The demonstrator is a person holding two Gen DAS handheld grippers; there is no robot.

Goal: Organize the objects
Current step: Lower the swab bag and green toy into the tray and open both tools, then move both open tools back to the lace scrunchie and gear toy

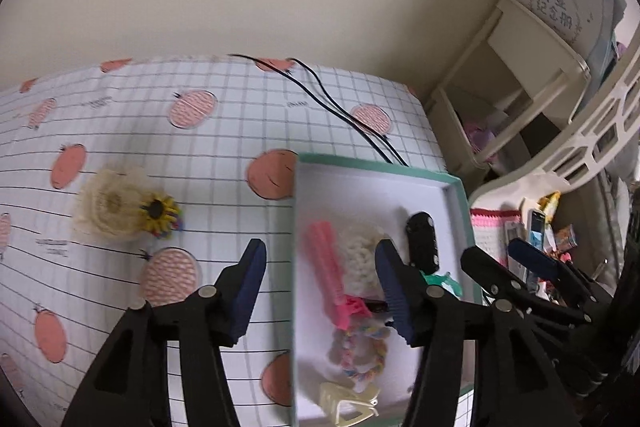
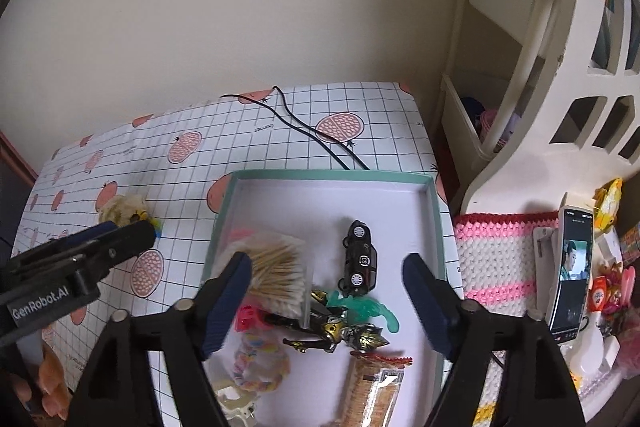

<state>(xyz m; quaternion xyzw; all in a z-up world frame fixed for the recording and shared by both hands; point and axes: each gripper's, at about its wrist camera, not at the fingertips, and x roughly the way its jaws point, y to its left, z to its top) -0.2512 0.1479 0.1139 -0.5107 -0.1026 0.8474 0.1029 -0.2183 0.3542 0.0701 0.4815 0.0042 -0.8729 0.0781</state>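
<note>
A shallow teal-rimmed box [image 2: 332, 175] sits on the gridded tablecloth and also shows in the left wrist view [image 1: 380, 167]. It holds a black toy car [image 2: 360, 259], a bag of cotton swabs [image 2: 276, 267], a green and black-gold toy figure [image 2: 344, 327], a snack packet [image 2: 372, 391], a pink comb [image 1: 326, 263], a pastel hair tie [image 2: 260, 359] and a cream hair claw [image 1: 348, 403]. A cream knitted flower [image 1: 108, 203] and a sunflower clip [image 1: 160, 213] lie on the cloth left of the box. My left gripper [image 1: 320, 271] is open and empty over the box's left edge. My right gripper [image 2: 328, 291] is open and empty above the box.
Two black cables [image 1: 340, 107] run across the cloth to the box's far edge. A cream shelf unit [image 2: 500, 75] and a white slotted basket [image 2: 592, 87] stand at the right. A pink-and-white crocheted cover [image 2: 496, 263], a phone [image 2: 570, 267] and small clutter lie beyond.
</note>
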